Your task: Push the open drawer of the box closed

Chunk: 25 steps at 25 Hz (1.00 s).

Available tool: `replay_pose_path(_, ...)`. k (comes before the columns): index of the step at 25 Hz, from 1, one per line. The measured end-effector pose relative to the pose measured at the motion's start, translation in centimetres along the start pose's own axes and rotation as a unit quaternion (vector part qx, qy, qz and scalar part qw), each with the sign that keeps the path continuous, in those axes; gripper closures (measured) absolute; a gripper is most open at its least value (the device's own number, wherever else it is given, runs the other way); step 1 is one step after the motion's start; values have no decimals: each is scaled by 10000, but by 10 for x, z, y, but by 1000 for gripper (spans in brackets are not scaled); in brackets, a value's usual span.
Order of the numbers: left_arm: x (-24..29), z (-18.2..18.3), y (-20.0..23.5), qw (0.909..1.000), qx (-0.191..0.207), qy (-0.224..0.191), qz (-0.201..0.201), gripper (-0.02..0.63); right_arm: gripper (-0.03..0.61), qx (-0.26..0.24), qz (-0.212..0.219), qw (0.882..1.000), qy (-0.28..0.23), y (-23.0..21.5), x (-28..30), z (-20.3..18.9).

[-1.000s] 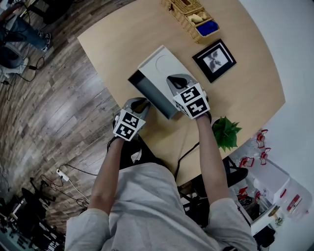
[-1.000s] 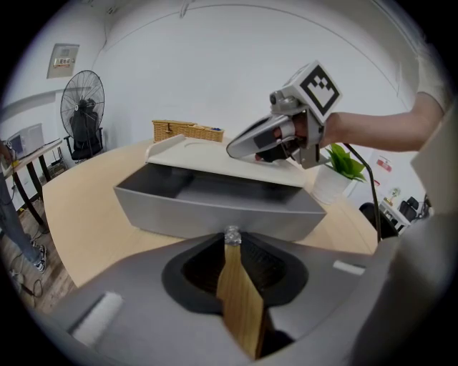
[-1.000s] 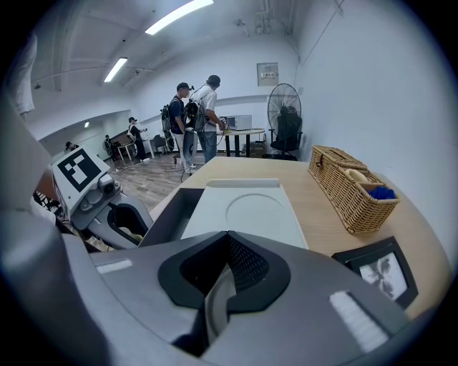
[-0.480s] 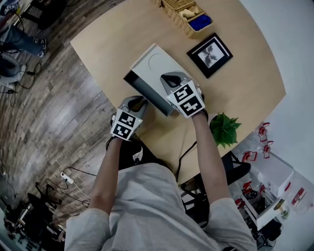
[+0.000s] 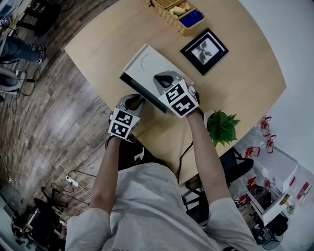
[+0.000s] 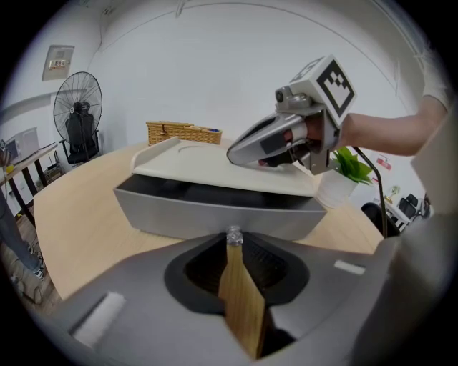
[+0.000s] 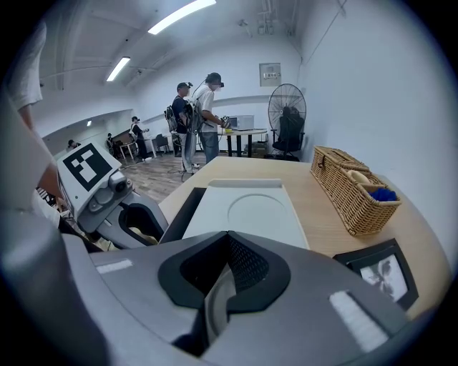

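Note:
A white box (image 5: 149, 63) lies on the round wooden table (image 5: 235, 83), and its grey drawer (image 5: 139, 92) sticks out toward me. In the left gripper view the drawer front (image 6: 215, 214) fills the middle, just beyond my shut left gripper (image 6: 234, 236). In the head view the left gripper (image 5: 135, 102) points at the drawer front from the table's edge. My right gripper (image 5: 163, 79) is shut and rests over the box top (image 7: 247, 211). The left gripper view shows the right gripper (image 6: 247, 152) lying on the lid. The open slot of the drawer (image 7: 187, 207) is a dark strip.
A wicker basket (image 5: 179, 12) with a blue item stands at the table's far side, and a framed picture (image 5: 203, 50) lies to the right of the box. A small potted plant (image 5: 222, 128) sits near the right forearm. People stand far off in the room (image 7: 204, 118).
The head view has shifted a little. Both grippers keep about the same places by the box, and the drawer's dark open strip looks slightly narrower than a second ago.

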<state>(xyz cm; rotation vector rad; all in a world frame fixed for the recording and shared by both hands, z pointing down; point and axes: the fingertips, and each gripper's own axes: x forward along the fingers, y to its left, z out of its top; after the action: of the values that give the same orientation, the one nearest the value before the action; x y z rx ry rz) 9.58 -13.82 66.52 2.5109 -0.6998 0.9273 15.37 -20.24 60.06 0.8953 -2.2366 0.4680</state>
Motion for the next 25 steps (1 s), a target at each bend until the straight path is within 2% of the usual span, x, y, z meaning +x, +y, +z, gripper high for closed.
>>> replay_pose_path(25,20,17,1,10000,-30,39,-81,497,577,78,65,9999,62,1,0,-2)
